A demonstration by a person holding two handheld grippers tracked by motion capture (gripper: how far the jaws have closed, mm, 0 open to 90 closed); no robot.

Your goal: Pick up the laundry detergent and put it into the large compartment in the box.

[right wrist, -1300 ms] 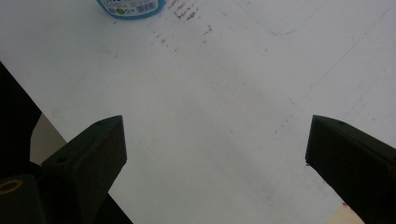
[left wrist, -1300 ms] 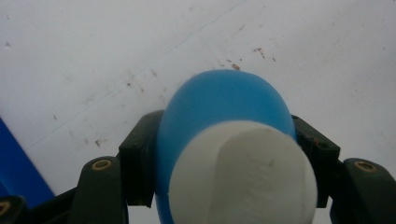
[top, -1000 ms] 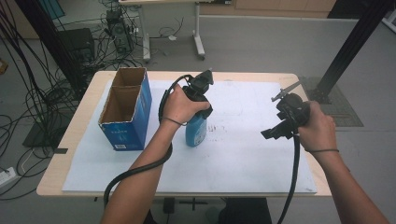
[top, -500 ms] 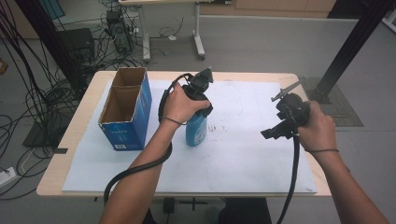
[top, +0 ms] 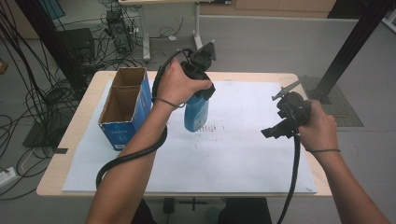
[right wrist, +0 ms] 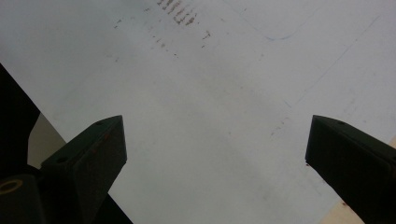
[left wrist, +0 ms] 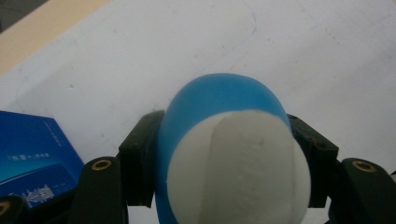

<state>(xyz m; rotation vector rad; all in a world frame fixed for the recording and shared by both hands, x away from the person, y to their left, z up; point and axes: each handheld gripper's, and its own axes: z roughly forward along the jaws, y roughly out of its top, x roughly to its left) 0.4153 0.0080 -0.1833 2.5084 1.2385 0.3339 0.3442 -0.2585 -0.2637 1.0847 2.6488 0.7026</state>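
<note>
Blue bottle (top: 196, 113), clenched in the left tool (top: 201, 93), now hangs above the counter (top: 243, 154) mid-frame, likely bound for the carton (top: 125, 108); the right tool (right wrist: 215, 154) gapes empty.

Table (top: 70, 154), white sheet (top: 233, 154), blue box (top: 123, 109)

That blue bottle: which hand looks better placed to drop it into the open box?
Probably the left. The left gripper already clamps the blue bottle, held above the table right beside the open box. The right gripper is open, holding nothing, on the far side.
</note>
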